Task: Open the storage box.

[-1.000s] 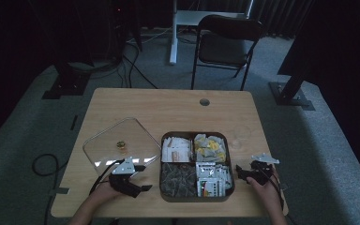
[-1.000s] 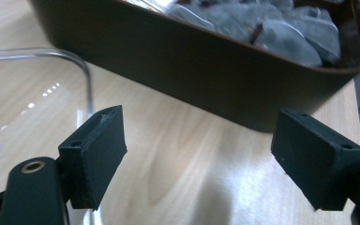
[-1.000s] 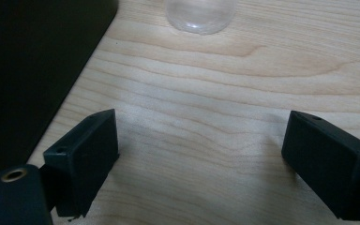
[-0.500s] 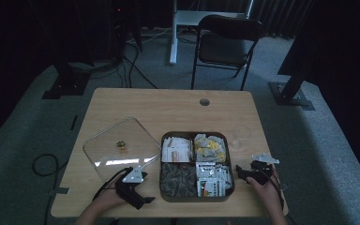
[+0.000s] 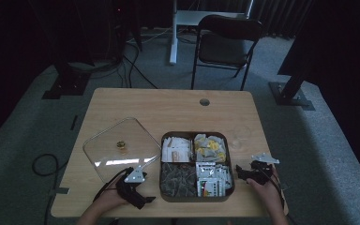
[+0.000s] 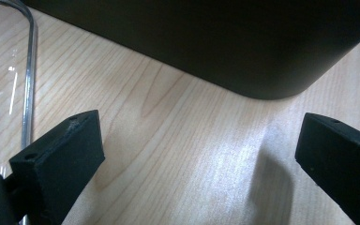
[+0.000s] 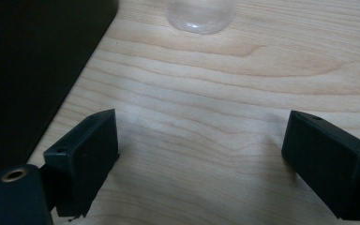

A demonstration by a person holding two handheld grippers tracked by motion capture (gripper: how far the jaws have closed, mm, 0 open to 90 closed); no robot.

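Observation:
A black four-compartment tray (image 5: 194, 134) of packets and tea bags sits at the table's near middle. A clear square lid (image 5: 108, 140) with a brass knob (image 5: 121, 145) lies flat to its left. My left gripper (image 5: 143, 199) rests low on the table between lid and tray. Its jaws have just been opening and now stand wide apart over bare wood (image 6: 197, 159), with the tray wall (image 6: 215, 42) ahead and the lid's edge (image 6: 28, 70) to the left. My right gripper (image 5: 243, 172) lies right of the tray, open and empty (image 7: 201, 159), the tray side (image 7: 28, 70) on its left.
A clear glass (image 7: 201, 14) stands on the table ahead of the right gripper, faint beside the tray's far right corner (image 5: 238, 133). A cable hole (image 5: 204, 101) is near the far edge. A folding chair (image 5: 225, 42) stands behind the table.
The left hand has drawn back from the lid's near edge toward the table front and slightly right. The lid, tray and right gripper stay where they were.

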